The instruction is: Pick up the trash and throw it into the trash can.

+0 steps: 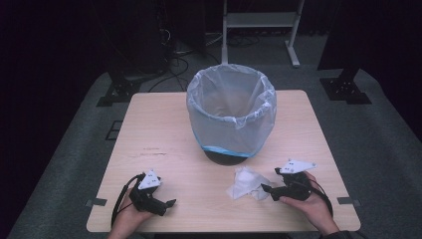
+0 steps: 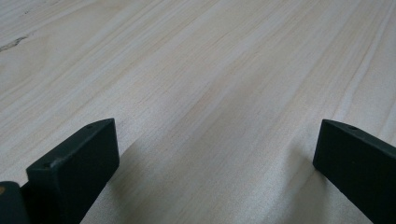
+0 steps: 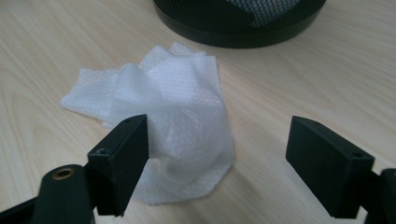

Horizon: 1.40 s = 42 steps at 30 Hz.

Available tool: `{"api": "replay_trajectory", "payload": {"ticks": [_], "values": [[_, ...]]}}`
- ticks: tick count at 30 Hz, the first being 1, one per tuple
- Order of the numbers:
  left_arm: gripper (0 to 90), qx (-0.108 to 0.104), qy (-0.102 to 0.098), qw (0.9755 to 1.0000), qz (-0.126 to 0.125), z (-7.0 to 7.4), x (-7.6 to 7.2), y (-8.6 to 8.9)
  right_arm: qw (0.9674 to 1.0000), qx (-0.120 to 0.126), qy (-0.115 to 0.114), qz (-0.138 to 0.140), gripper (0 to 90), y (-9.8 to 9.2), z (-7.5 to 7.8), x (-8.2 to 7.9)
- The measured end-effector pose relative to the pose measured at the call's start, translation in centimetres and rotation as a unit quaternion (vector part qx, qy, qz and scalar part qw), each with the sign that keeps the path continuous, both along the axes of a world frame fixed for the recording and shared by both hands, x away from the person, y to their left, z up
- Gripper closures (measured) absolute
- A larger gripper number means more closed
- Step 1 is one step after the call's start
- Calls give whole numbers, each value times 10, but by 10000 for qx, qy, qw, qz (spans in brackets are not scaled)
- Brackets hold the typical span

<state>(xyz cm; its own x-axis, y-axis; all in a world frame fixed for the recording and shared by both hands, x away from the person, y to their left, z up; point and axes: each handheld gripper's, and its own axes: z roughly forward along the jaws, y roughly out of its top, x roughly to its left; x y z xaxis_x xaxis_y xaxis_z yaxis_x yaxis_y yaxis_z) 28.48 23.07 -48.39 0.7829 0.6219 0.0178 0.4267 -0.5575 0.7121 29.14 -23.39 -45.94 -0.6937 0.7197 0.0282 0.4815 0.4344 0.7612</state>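
A crumpled white paper towel (image 1: 246,183) lies on the wooden table (image 1: 164,134) in front of a black mesh bin (image 1: 231,115) lined with a clear plastic bag. My right gripper (image 1: 268,189) stands open just right of the towel. In the right gripper view the towel (image 3: 177,116) sits between the spread jaws, nearer the left one, with the bin's black base (image 3: 238,25) beyond. My left gripper (image 1: 168,204) rests open near the table's front left; the left gripper view has bare wood (image 2: 210,84) between its jaws.
The bin stands at the table's middle back. Beyond the table are a white metal stand (image 1: 261,22), black stand feet (image 1: 117,89) and cables on grey carpet. The table's front edge runs close under both hands.
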Motion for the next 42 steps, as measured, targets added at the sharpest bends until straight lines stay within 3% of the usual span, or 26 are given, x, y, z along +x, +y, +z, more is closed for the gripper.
{"api": "replay_trajectory", "payload": {"ticks": [6,17,21,27,32,36,42], "values": [[0,-1,1,10000,1,0,0,0,9999,-16,43,151,215,13,0,4],[0,0,1,10000,1,0,0,0,9983,-117,345,457,289,31,-11,13],[0,-1,0,10000,1,0,0,0,9968,-237,501,575,353,34,-16,14],[0,1,-1,10000,0,0,0,0,9963,-408,405,641,502,35,-14,11],[0,0,0,10000,0,0,0,0,9962,-367,578,539,622,30,-12,11],[0,1,0,10000,0,0,0,0,9949,-308,716,639,710,26,-11,12],[0,1,0,10000,0,0,0,0,9938,-252,820,709,771,21,-9,11]]}}
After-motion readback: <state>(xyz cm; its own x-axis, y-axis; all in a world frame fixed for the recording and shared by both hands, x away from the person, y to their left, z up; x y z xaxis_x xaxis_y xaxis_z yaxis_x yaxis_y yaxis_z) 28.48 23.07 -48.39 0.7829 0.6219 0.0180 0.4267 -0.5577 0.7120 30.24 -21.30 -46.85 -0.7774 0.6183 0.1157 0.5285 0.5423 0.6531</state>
